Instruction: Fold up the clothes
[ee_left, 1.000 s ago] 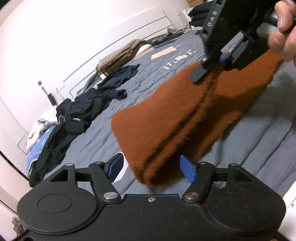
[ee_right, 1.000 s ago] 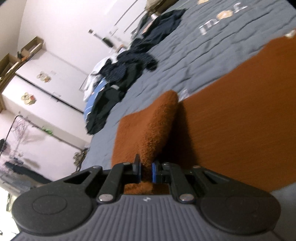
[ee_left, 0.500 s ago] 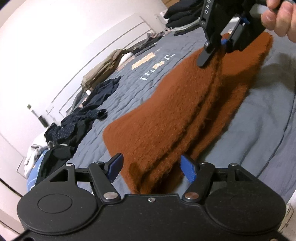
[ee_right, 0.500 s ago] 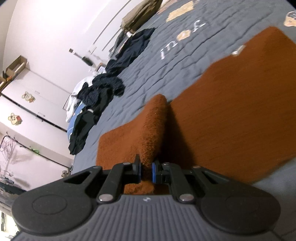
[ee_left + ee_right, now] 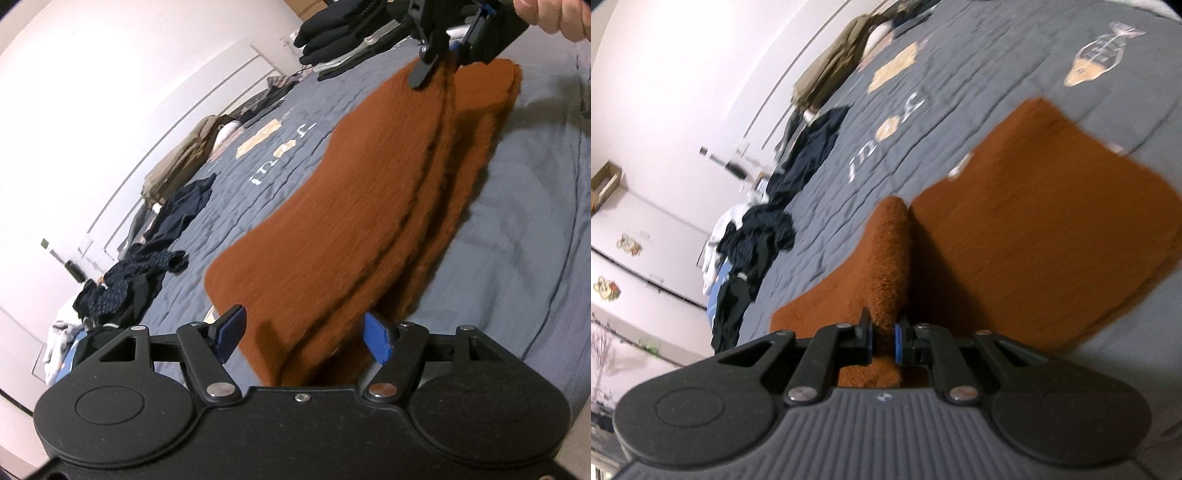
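Note:
A rust-brown fuzzy garment (image 5: pixel 369 206) stretches across the grey bed, folded lengthwise in layers. Its near end lies between the blue pads of my left gripper (image 5: pixel 303 330), which stands open around the fabric without pinching it. At the far end my right gripper (image 5: pixel 448 48) is shut on the garment's edge, held by a person's hand (image 5: pixel 554 14). In the right wrist view, the right gripper (image 5: pixel 884 338) pinches a raised fold of the brown garment (image 5: pixel 1034 240), whose flat panel spreads out to the right on the quilt.
The grey quilt (image 5: pixel 517 221) carries printed letters and shapes. A heap of dark clothes (image 5: pixel 129 280) lies at the left edge, with a navy piece (image 5: pixel 184 206) and a khaki garment (image 5: pixel 184 162) beyond. A stack of folded black clothes (image 5: pixel 343 26) sits at the far end.
The right gripper has carried its end of the garment farther away, drawing the cloth out longer and flatter over the bed. The left gripper stays open around the near end.

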`<state>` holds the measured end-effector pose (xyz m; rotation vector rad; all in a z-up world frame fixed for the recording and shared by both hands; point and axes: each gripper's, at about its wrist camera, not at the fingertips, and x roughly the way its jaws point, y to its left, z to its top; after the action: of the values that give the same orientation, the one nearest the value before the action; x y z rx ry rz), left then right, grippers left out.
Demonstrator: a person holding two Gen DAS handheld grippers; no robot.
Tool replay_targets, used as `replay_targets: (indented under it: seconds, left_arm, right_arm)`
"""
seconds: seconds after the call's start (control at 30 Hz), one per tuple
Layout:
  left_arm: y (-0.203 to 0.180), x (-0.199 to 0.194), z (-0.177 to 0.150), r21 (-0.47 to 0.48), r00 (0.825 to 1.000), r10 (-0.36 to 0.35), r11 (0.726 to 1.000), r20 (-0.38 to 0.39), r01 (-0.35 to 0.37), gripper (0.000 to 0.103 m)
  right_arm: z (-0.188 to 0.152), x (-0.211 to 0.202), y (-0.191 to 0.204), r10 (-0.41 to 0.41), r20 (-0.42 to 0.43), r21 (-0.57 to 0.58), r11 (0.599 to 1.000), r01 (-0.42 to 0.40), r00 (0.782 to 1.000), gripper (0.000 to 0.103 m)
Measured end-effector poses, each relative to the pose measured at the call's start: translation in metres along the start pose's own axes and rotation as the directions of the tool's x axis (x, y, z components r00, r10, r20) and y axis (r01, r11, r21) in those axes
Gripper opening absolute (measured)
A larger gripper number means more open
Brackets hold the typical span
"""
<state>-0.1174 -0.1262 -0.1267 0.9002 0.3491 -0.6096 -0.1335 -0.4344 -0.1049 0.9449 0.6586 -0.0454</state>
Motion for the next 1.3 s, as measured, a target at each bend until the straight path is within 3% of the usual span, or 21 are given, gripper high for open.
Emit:
replay_targets:
  seconds: [0.67,0.9,1.07,1.3]
  left_arm:
    - [-0.031,0.012,0.036,0.056,0.999,-0.034,0.998,0.035,0.032,0.067]
    - [-0.030,0.016,0.039,0.058,0.999,-0.041,0.998,0.033,0.039,0.067]
    - [-0.026,0.014,0.040,0.049,0.998,-0.043,0.998,0.041,0.041,0.067]
    - [-0.031,0.017,0.039,0.055,0.998,-0.053,0.997,0.023,0.052,0.067]
  right_arm:
    - [0.042,-0.073,-0.070,-0.086,0.197,0.088,0.994,0.070,0.977,0.010]
    - [0.045,-0.059,-0.084,-0.188,0.172,0.038,0.982,0.184,0.967,0.010]
    - [0.047,-0.074,-0.071,-0.146,0.266,-0.019,0.988,0.156,0.953,0.010]
    - [0.053,-0.073,-0.065,-0.253,0.244,-0.067,0.959,0.277,0.936,0.014]
